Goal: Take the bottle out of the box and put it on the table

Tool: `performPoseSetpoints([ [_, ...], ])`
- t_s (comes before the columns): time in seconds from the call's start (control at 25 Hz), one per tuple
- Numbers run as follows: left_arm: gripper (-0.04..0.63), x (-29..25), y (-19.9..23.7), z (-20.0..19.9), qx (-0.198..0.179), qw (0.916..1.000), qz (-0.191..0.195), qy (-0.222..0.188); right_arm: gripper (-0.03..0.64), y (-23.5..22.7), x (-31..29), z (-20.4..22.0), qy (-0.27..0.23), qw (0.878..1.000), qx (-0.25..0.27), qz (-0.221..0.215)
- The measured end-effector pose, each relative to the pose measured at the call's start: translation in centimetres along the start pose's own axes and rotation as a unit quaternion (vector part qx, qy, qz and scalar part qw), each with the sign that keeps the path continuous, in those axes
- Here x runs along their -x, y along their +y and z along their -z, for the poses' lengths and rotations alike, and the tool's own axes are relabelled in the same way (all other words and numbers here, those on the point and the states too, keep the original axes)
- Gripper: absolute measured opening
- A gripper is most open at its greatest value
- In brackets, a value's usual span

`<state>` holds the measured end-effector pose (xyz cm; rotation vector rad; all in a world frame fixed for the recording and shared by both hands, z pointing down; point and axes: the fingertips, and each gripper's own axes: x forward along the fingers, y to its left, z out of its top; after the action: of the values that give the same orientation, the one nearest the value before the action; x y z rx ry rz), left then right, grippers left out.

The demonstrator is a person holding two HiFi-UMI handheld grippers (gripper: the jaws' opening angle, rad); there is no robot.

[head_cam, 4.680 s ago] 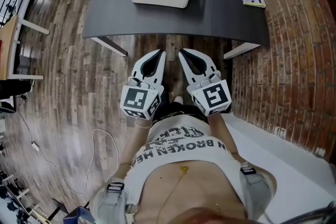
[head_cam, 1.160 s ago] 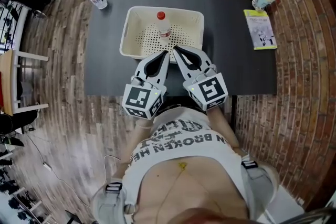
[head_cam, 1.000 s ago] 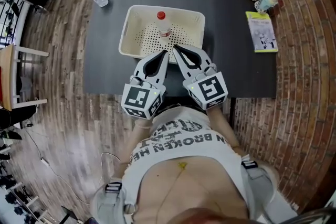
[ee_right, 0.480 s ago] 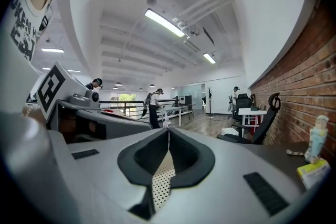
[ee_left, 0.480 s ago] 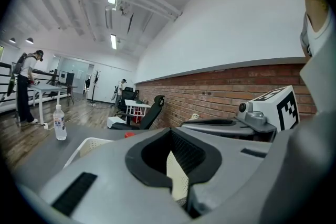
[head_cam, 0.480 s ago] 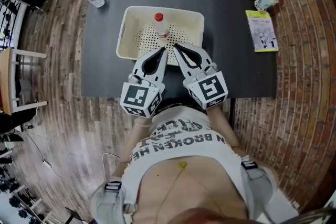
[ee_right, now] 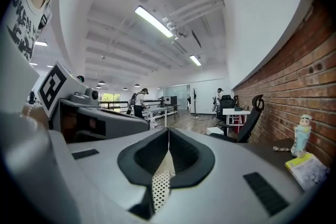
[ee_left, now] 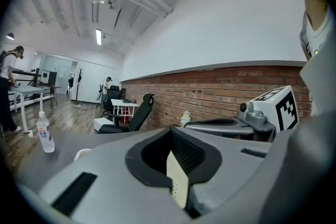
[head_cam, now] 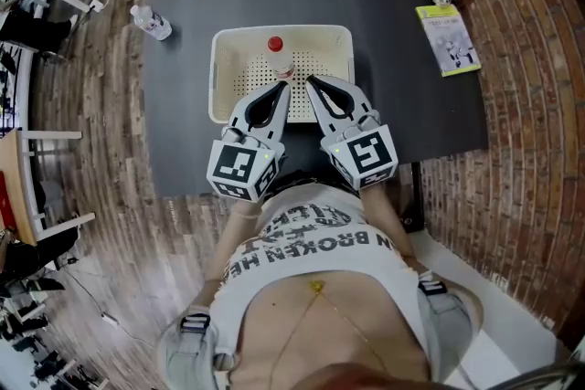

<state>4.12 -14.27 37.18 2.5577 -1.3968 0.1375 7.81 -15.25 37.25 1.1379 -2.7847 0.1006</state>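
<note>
Two grippers, left [head_cam: 282, 89] and right [head_cam: 310, 82], reach side by side, near level, over the near rim of the cream box [head_cam: 220, 78], both clenched on nothing. The box sits on a dark table [head_cam: 402, 96] between wood floor [head_cam: 110, 151] and brick wall [head_cam: 530, 105]. The red-capped bottle [head_cam: 279, 57] stands inside, just beyond the jaw tips. Both gripper views hide it behind their jaws.

The left claw [head_cam: 284, 88] and right claw [head_cam: 309, 81] reach forward side by side, nearly level, with their tips angled toward each other. Each claw's jaws are pressed together, with nothing held between them.
</note>
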Motion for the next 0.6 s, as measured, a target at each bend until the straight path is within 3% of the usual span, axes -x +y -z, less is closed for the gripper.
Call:
performPoseSetpoints([
  [0.6, 0.006, 0.7, 2.5, 0.3, 0.009, 0.9998, 0.018, 0.003, 0.009, 1.5, -2.6, 0.5, 0.015, 1.0, -0.004, 0.013],
])
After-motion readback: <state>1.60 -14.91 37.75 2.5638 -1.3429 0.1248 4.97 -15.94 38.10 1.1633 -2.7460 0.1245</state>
